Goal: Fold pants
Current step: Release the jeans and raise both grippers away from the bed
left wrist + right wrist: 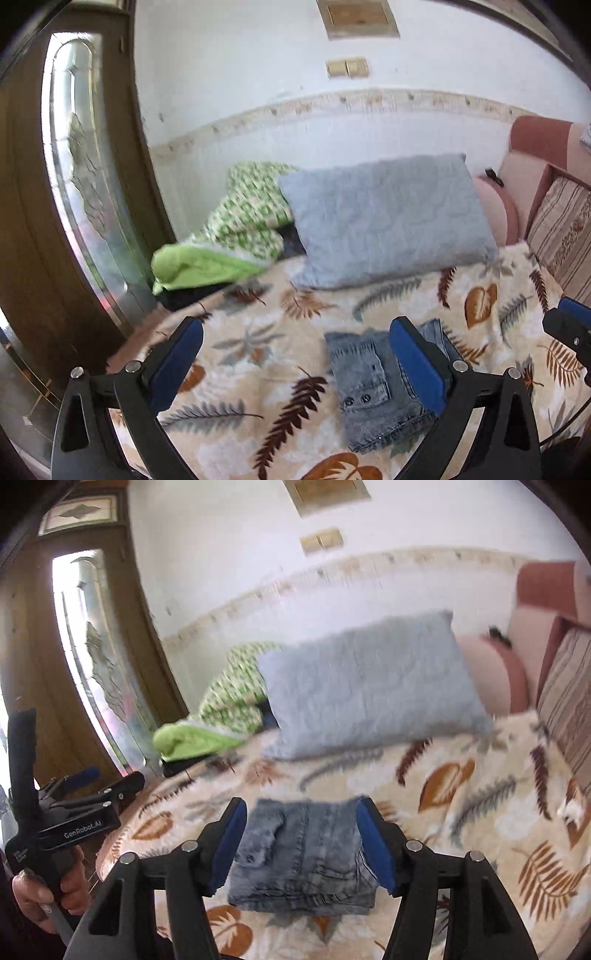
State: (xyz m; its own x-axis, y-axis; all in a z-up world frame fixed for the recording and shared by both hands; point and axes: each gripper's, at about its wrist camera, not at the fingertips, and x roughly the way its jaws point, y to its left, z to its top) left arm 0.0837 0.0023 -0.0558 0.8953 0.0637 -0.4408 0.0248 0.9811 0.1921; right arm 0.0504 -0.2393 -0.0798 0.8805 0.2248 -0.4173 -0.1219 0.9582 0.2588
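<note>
Right wrist view alone shows a hand (44,893) gripping the left gripper (107,782) at 9 o'clock; left wrist view alone shows two buttons on the pants (369,384). One folded pair of pants lies on the leaf-print blanket (258,332), one grey pillow (384,218) and one green quilt (236,229) at 12 o'clock. Left gripper jaws spread wide, empty. Right gripper (301,842) part open, empty, its fingers framing the pants below, untouched.

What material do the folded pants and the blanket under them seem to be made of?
Folded pants: probably denim, faded blue-grey, matte; visible seams, stitching and two metal buttons on a pocket flap. Blanket: likely soft fleece or plush, matte, slightly fuzzy surface with printed leaves; exact fibre unclear.
</note>
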